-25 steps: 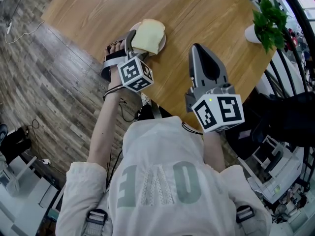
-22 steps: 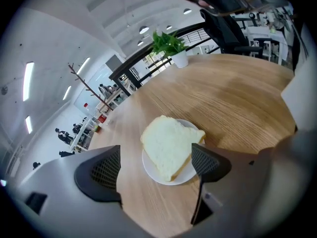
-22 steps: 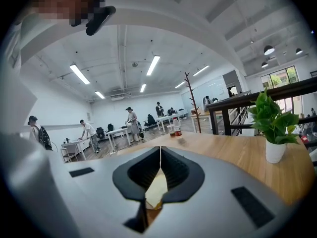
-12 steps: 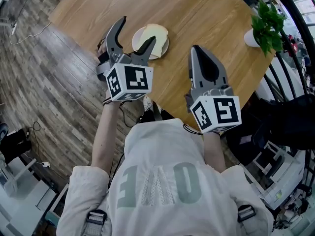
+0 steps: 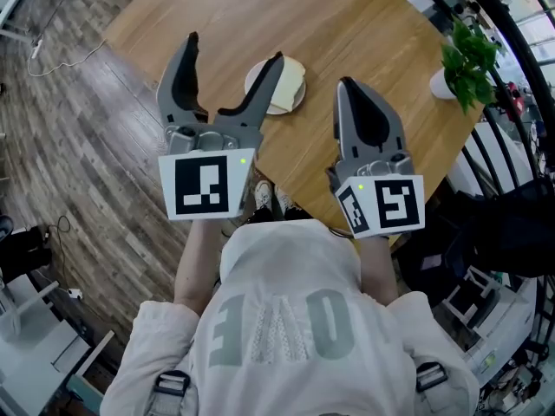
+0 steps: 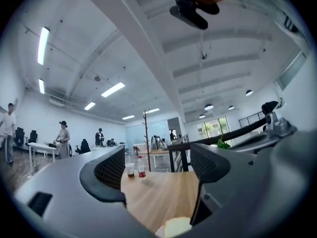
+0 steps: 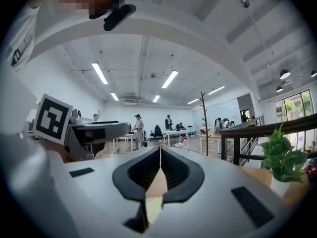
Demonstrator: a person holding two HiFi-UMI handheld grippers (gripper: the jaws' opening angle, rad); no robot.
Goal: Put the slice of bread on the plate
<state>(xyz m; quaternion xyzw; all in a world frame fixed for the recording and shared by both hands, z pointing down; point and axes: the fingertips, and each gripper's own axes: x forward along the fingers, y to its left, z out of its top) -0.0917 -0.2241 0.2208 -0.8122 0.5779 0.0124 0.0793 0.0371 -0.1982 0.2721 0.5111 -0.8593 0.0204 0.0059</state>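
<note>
Head view: looks steeply down on a round wooden table, with both grippers held out ahead of a pale top. Shows the left gripper spread wide, jaws far apart, gripping nothing. Puts the slice of bread just beyond that gripper's right jaw tip, lying on a small white plate. Has that jaw crossing the plate's left half in the picture; cannot tell from here whether jaw and plate touch. Shows the right gripper just right of the plate, jaws pressed together, holding nothing. Sets a potted plant well off to the right of the right gripper, by the table's edge.

Left gripper view: confirms the wide gap, with bare tabletop between the two dark ribbed pads. Catches the bread and a bit of plate rim low in the gap, close beside the right jaw and clear of both pads. Picks out a cup and a small bottle far ahead on the table, just inside the left jaw's line.

Right gripper view: shows the jaws closed tip to tip, only a thin seam at the front and a hollow behind it with wood showing through. Places the left gripper off to the left with its marker cube, and the plant off to the right.
</note>
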